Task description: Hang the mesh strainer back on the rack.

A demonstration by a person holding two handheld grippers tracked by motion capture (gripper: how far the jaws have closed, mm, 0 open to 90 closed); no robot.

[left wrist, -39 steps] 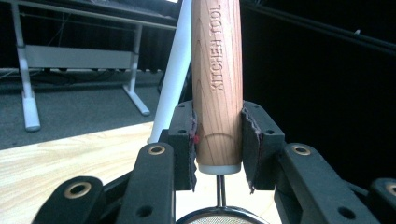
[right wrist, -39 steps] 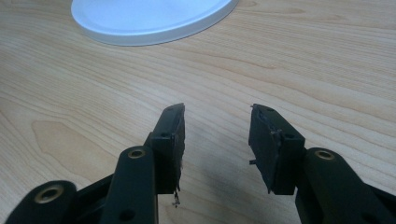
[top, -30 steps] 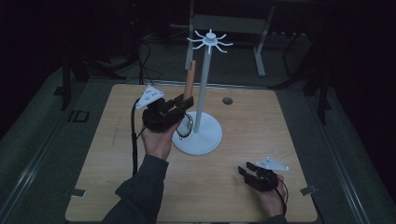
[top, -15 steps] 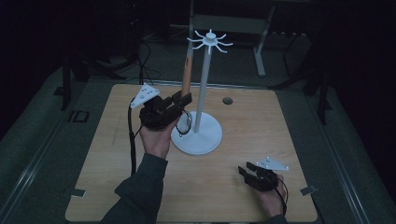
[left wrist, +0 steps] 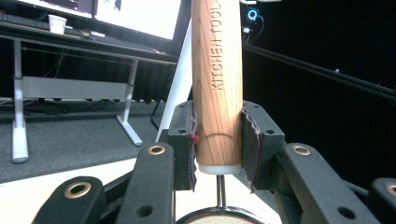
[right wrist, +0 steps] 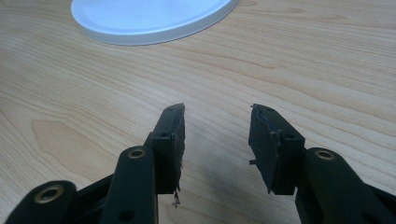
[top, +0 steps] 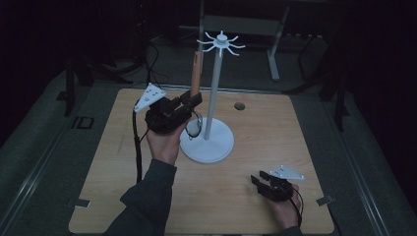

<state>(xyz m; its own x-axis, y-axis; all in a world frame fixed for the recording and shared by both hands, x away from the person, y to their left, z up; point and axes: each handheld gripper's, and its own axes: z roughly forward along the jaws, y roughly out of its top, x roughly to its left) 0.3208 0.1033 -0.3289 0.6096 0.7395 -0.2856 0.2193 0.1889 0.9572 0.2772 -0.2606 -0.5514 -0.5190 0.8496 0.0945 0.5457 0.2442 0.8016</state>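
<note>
A kitchen strainer with a light wooden handle [top: 196, 69] stands upright in my left gripper [top: 193, 102], which is shut on the handle's lower end. In the left gripper view the handle [left wrist: 217, 84] reads "KITCHEN TOOL" and sits between both pads, with the wire rim and mesh [left wrist: 217, 217] hanging just below. Right beside it stands a white hook stand [top: 212, 93] with a round base [top: 216, 147] and a ring of hooks [top: 221, 42] on top. My right gripper [top: 258, 178] rests low near the table's front right, open and holding nothing [right wrist: 215, 135].
A small dark round spot [top: 239, 105] lies on the wooden table [top: 275, 128] behind the stand. The stand's base edge [right wrist: 149, 14] lies ahead of the right gripper. A metal desk frame [top: 273, 49] stands beyond the far table edge.
My left gripper has raised the strainer a little, and its handle top now sits higher beside the stand's pole. The right gripper has stayed where it was.
</note>
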